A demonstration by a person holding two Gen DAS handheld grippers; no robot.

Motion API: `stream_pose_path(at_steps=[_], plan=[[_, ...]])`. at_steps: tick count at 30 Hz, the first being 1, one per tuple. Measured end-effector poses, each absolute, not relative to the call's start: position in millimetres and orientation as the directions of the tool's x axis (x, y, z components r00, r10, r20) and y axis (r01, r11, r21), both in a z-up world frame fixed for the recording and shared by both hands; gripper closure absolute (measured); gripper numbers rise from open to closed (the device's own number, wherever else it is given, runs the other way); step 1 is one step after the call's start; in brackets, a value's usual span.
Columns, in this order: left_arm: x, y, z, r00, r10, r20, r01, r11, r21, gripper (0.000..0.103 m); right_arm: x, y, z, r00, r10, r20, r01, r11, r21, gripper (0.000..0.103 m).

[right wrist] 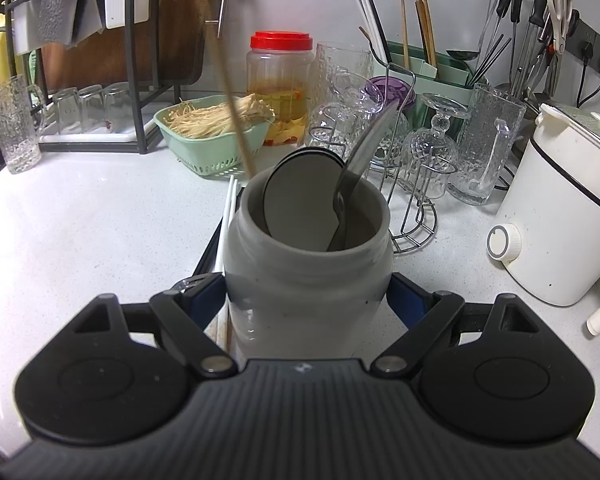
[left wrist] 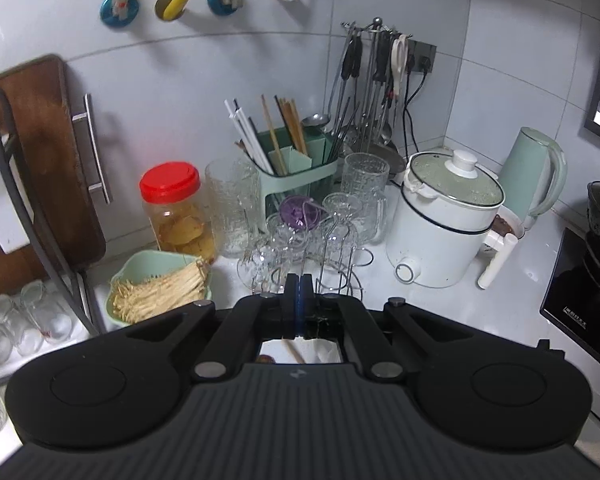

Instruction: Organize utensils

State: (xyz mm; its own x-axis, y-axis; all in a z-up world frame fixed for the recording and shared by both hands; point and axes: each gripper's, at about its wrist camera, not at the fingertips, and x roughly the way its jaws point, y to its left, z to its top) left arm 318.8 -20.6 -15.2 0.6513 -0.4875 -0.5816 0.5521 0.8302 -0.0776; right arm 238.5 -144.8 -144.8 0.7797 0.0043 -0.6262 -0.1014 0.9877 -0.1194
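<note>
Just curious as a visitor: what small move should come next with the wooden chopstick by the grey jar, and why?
Probably nudge the chopstick tip inward over the jar rim: it seems just outside, while the right gripper steadies the jar.

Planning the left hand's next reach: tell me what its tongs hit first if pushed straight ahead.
Likely the wire glass rack with its upturned glasses, just beyond the shut left tongs; depth is hard to judge.

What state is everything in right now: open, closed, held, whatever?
Grey jar: upright, open-topped, gripped by right fingers.
Metal spoon: standing inside grey jar.
Wooden chopstick: tilted, pinched in left fingers, tip near jar's rim.
Red-lidded jar: closed.
White cooker: lid on.
Stemmed glasses: upside down on rack.
</note>
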Motion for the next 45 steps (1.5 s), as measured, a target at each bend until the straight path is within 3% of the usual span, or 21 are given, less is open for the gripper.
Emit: stream_pose_path(at_steps=[8,16,30,33,35,45], plan=[[324,-8,-34,0.636,-0.47,-0.612,0.523,0.846,-0.105,0.103,239,-143,-144,0.781,0.003,-0.625,-0.101,0.988,-0.121,0.014],[347,14,-85,0.559,-0.426,-0.712,0.53,0.843,-0.089,0.103,239,-146,-145,0.78,0.012,-0.626,-0.107,0.988,-0.113,0.014],[395,15,-160,0.358,-0.434,-0.827,0.731,0.681,-0.04,0.101,240,-149,-145,0.74,0.004,-0.672,-0.037,0.999,-0.035,0.017],[398,8,-170,0.307,-0.46,-0.833,0.79,0.612,-0.046,0.088,239,-147,-147,0.724,-0.003,-0.689,-0.028,0.999,-0.034,0.02],[399,3,-176,0.285,-0.469,-0.836,0.823,0.567,-0.038,0.07,238,-145,-148,0.716,-0.015,-0.698,-0.021,0.999,-0.043,0.02],[409,-23,-205,0.218,-0.417,-0.882,0.918,0.394,0.041,0.071,235,-139,-147,0.728,-0.058,-0.684,0.008,0.997,-0.076,0.021]])
